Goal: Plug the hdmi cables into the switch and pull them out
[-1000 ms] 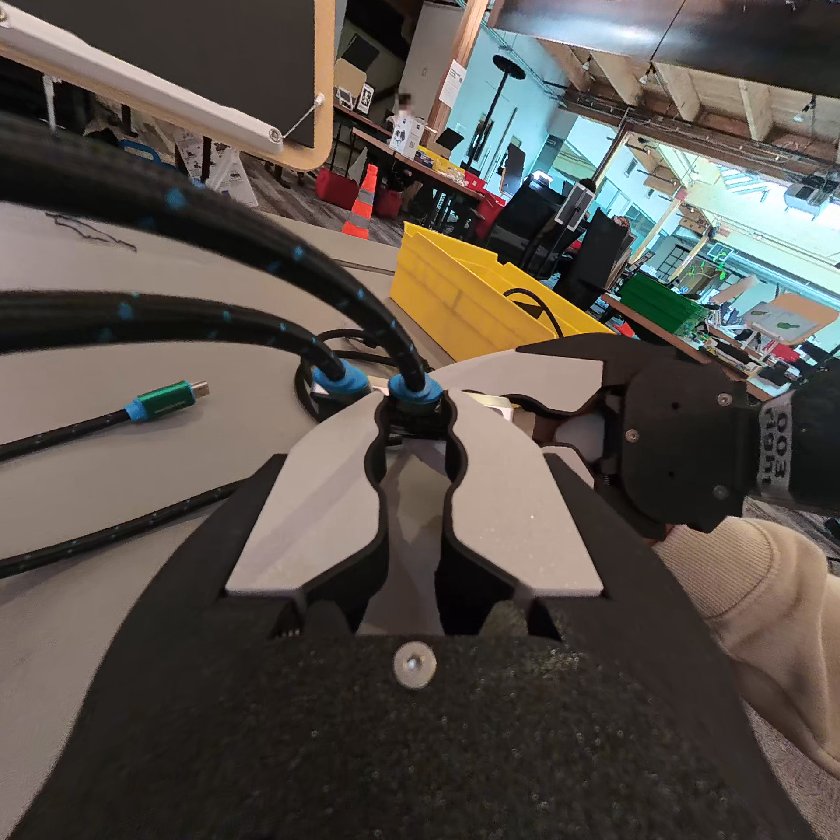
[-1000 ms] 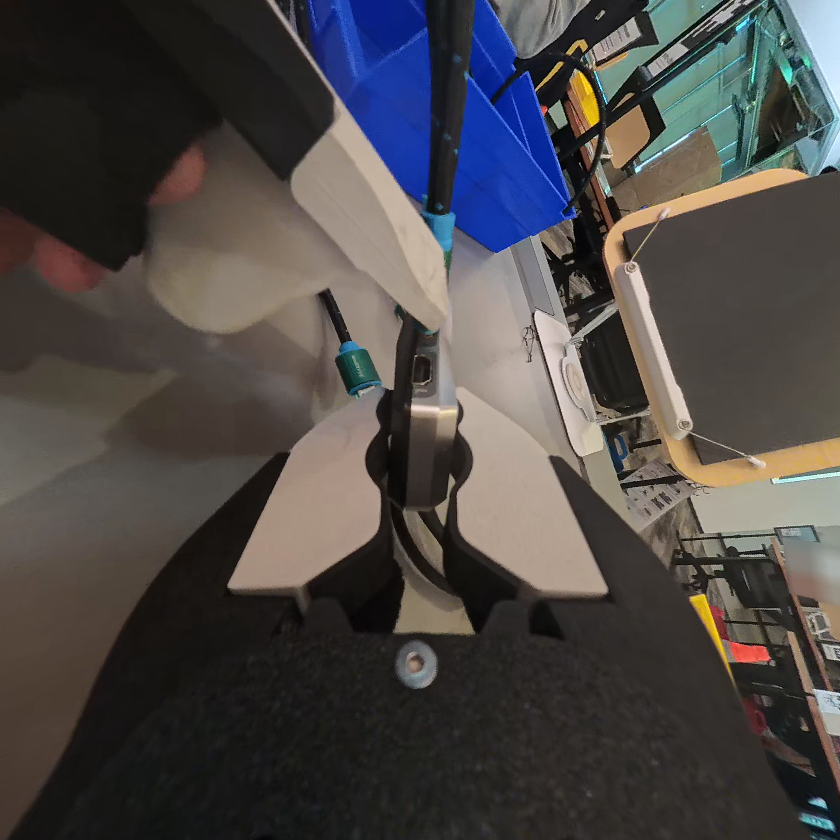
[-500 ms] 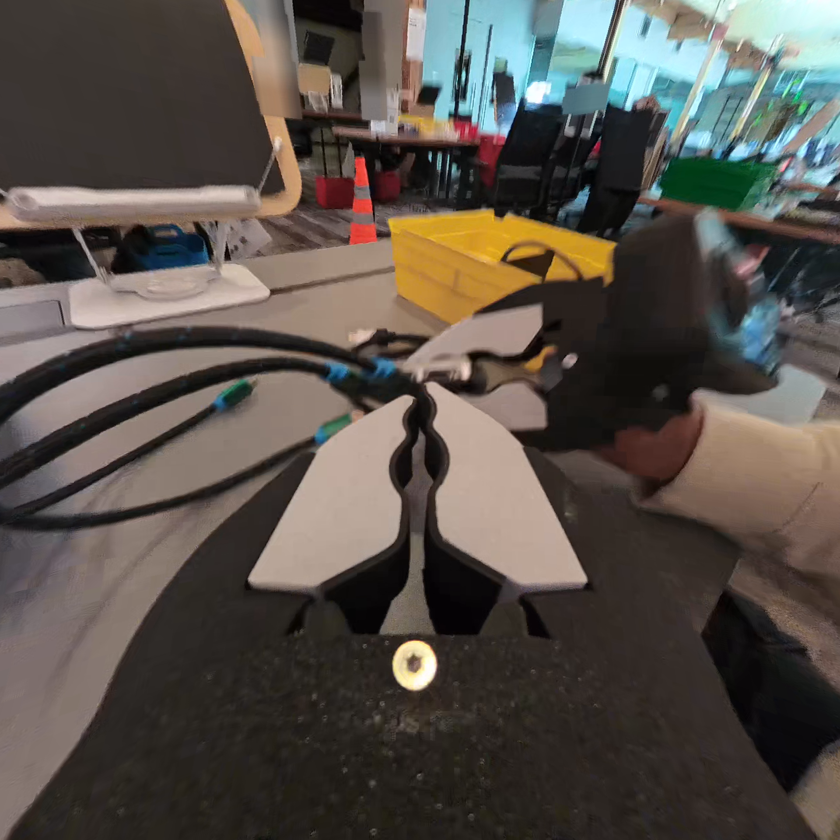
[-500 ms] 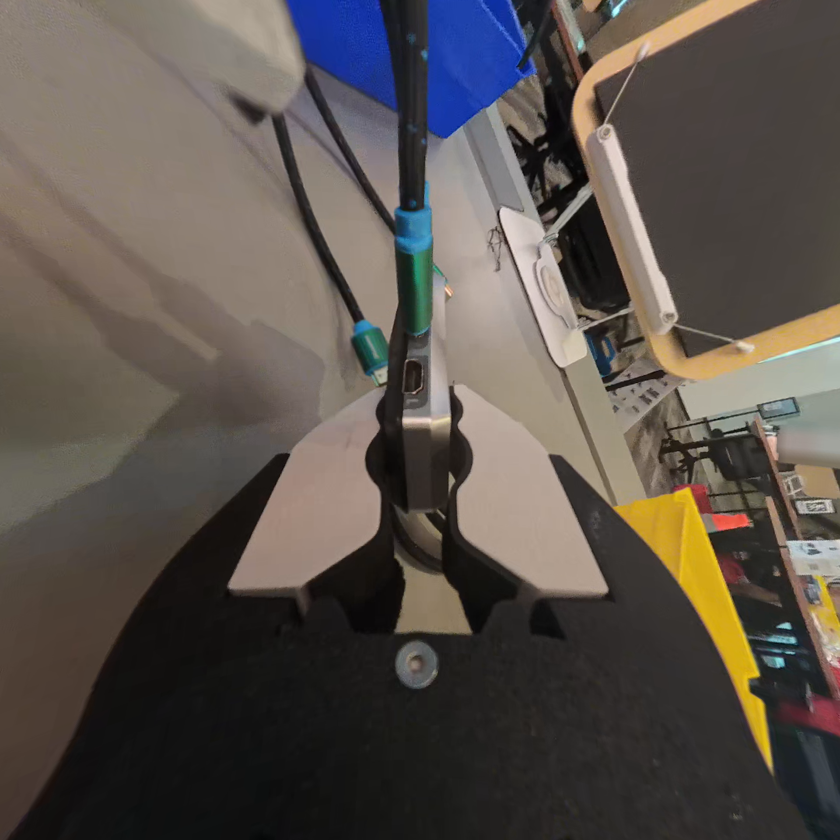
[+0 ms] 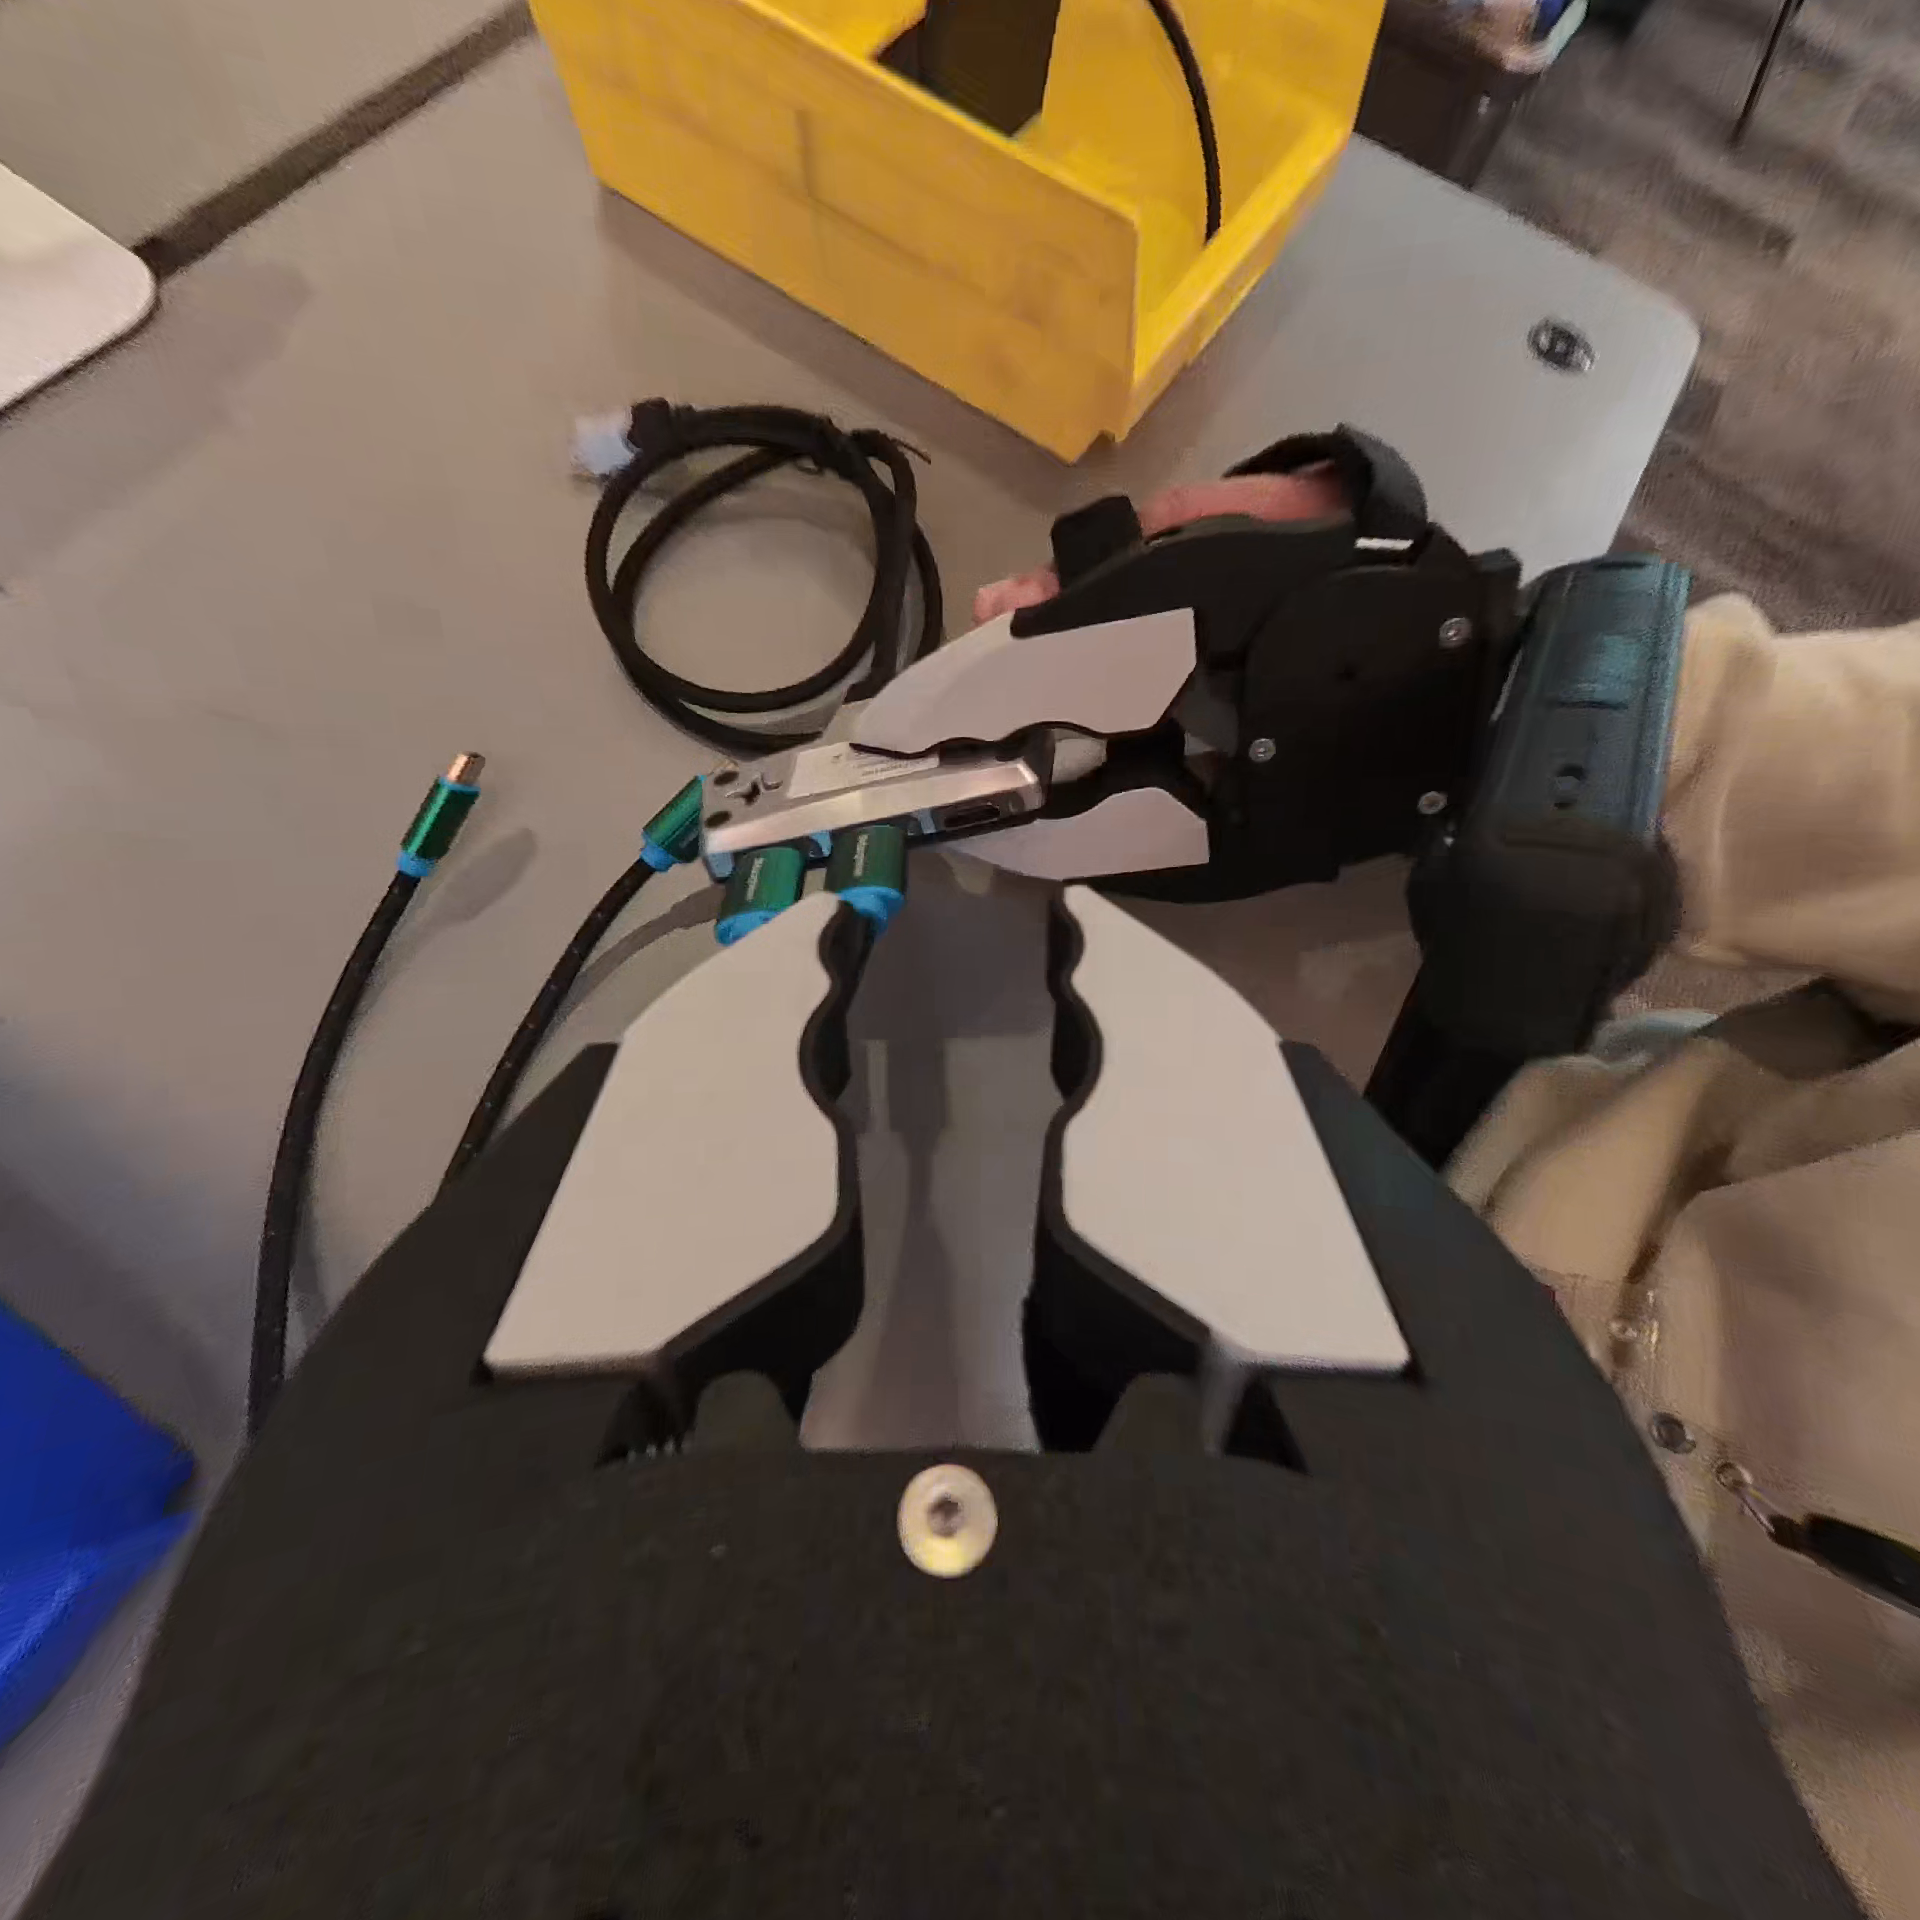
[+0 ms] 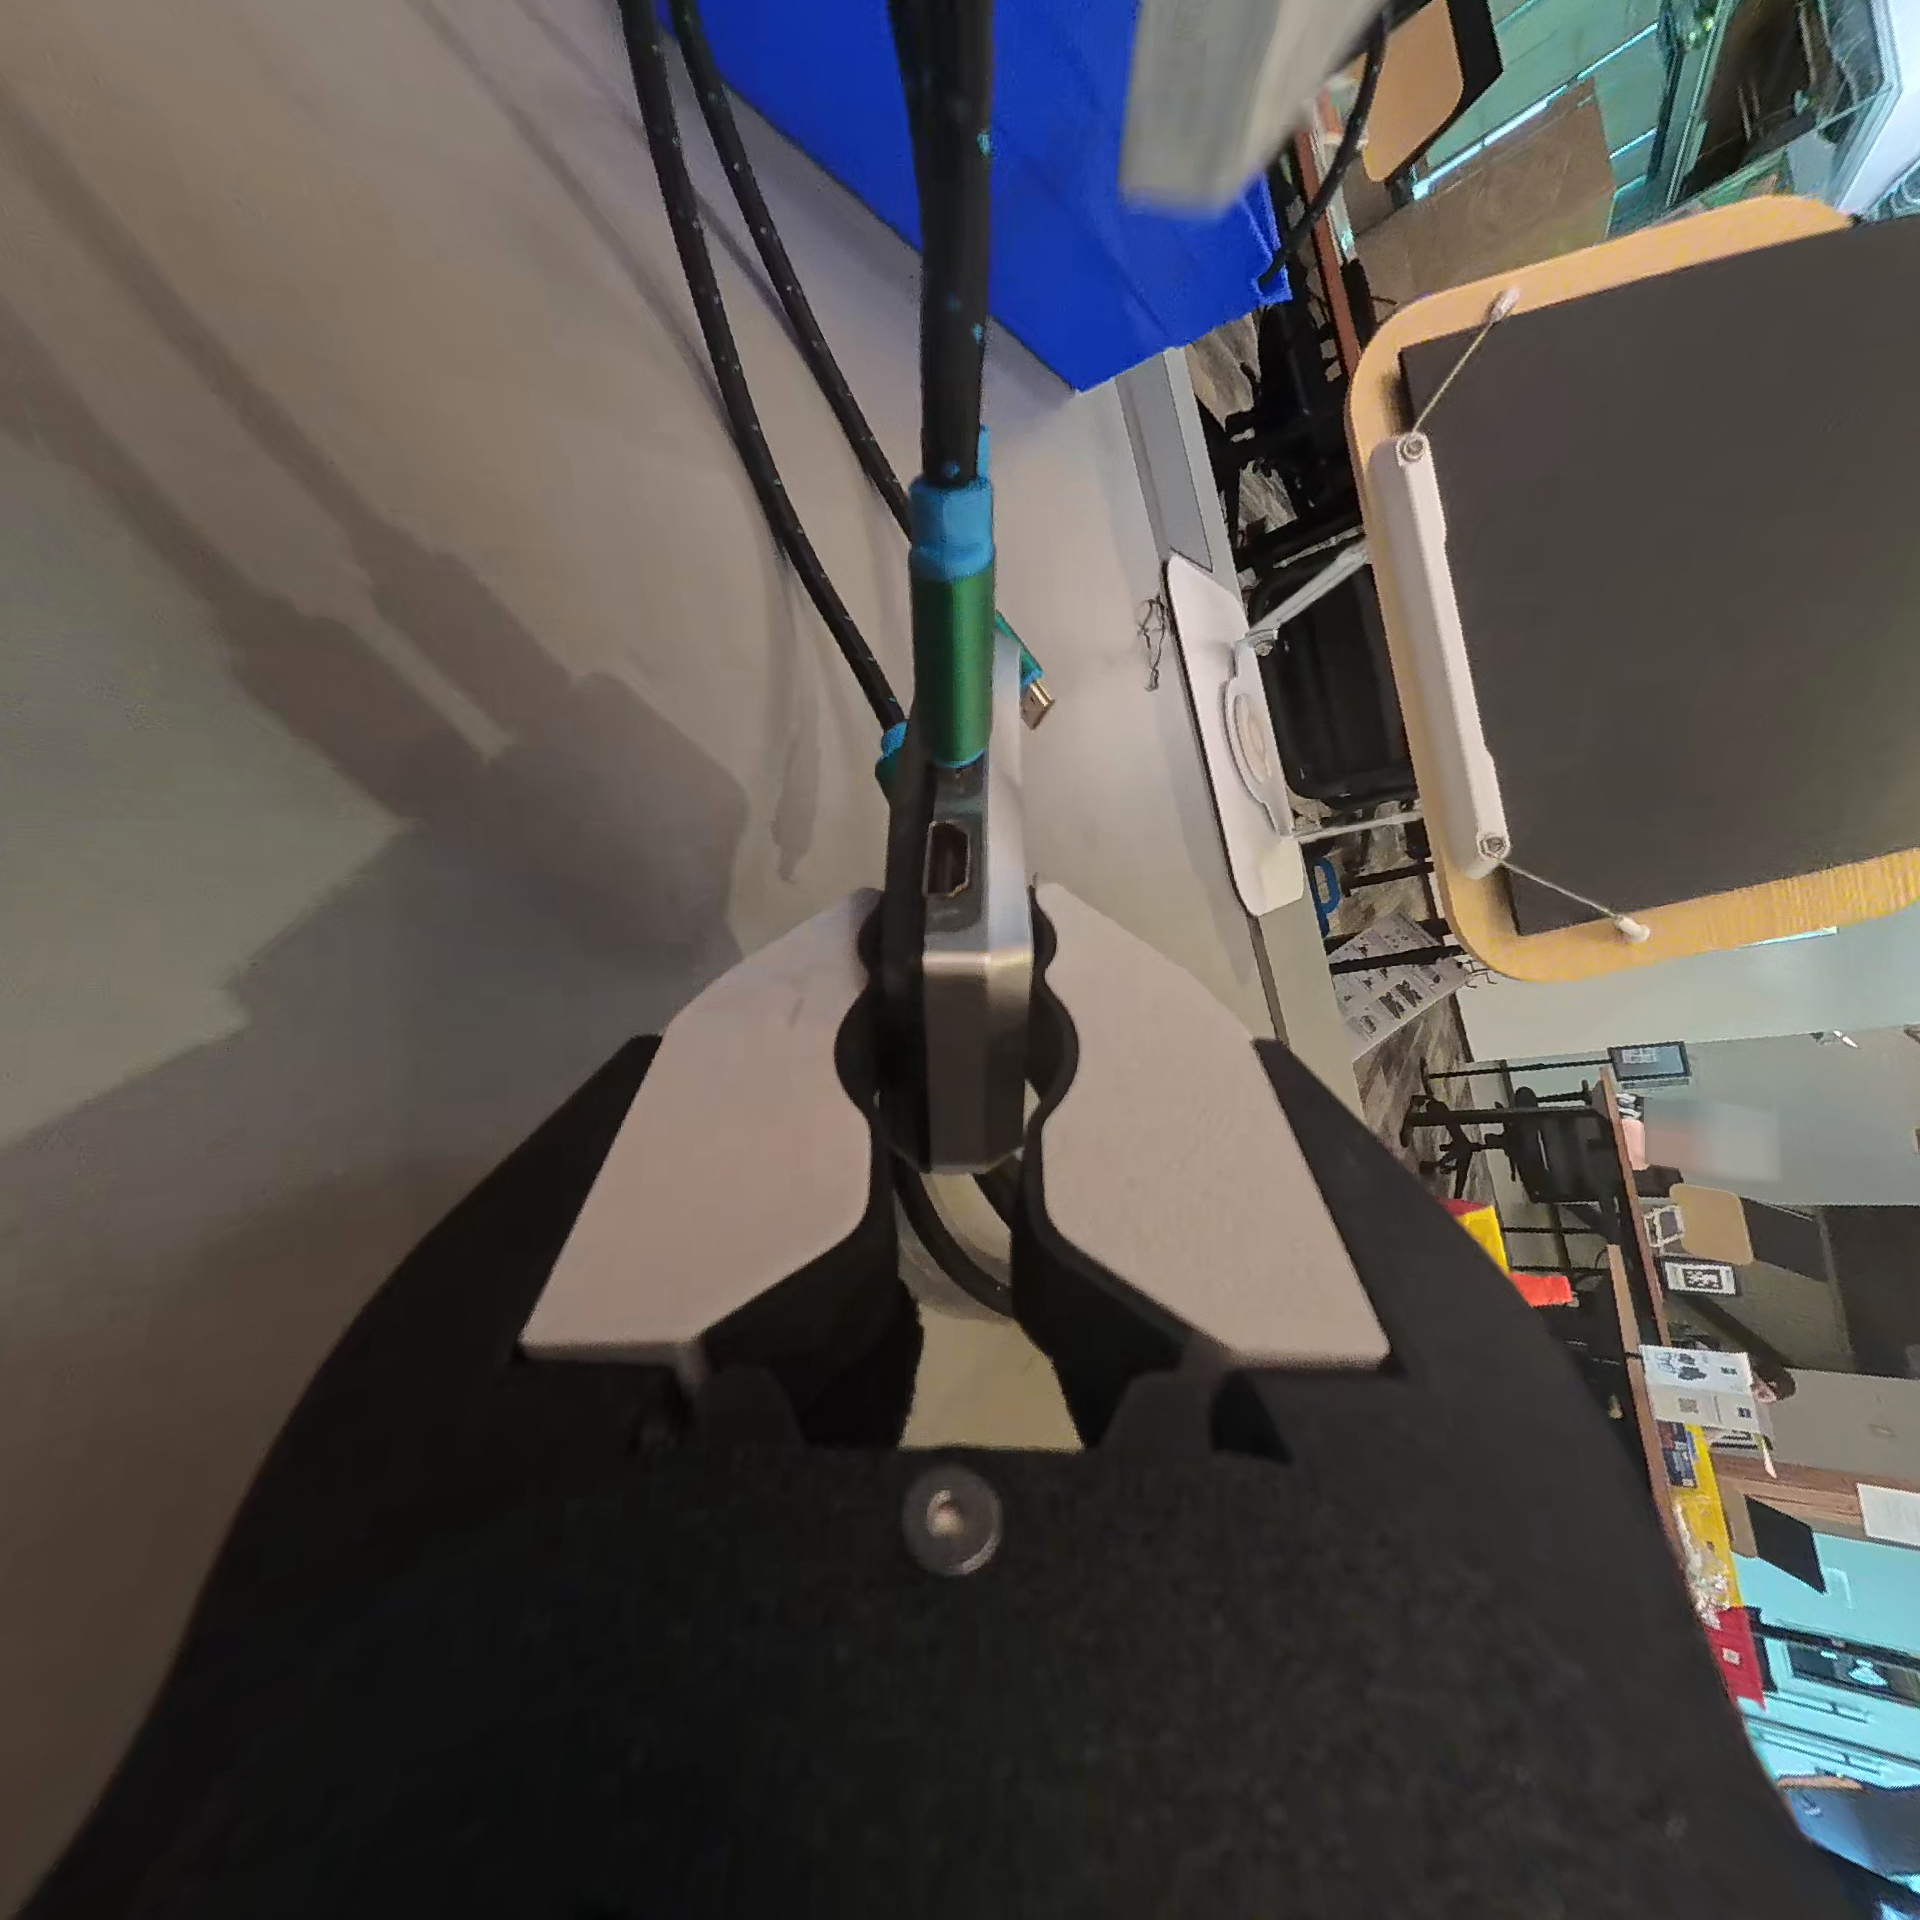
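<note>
In the left wrist view my right gripper (image 5: 935, 790) is shut on the silver HDMI switch (image 5: 883, 795) and holds it flat, just above the grey table (image 5: 260, 520). Two green plugs (image 5: 764, 883) (image 5: 868, 862) sit in the switch's near side. My left gripper (image 5: 951, 914) is open and empty, just short of these plugs, with its left fingertip (image 5: 821, 935) beside the right-hand one. A loose green plug (image 5: 442, 816) lies on the table at left. In the right wrist view the right gripper (image 6: 951, 914) clamps the switch (image 6: 971, 1039) edge-on, with a green plug (image 6: 951, 655) in it and an open port (image 6: 951, 857) below.
A yellow bin (image 5: 935, 156) stands at the back of the table and a coiled black cable (image 5: 758, 582) lies in front of it. A blue bin (image 5: 62, 1507) (image 6: 1039, 208) is at the near left. A tan-framed dark board (image 6: 1662, 571) stands beyond the table edge. The gap from one gripper's tips to the other's is roughly 10 cm.
My left gripper was shut at the plugs on the switch; it has opened, drawn back and tilted down. The right gripper still holds the switch, with the cables still in it.
</note>
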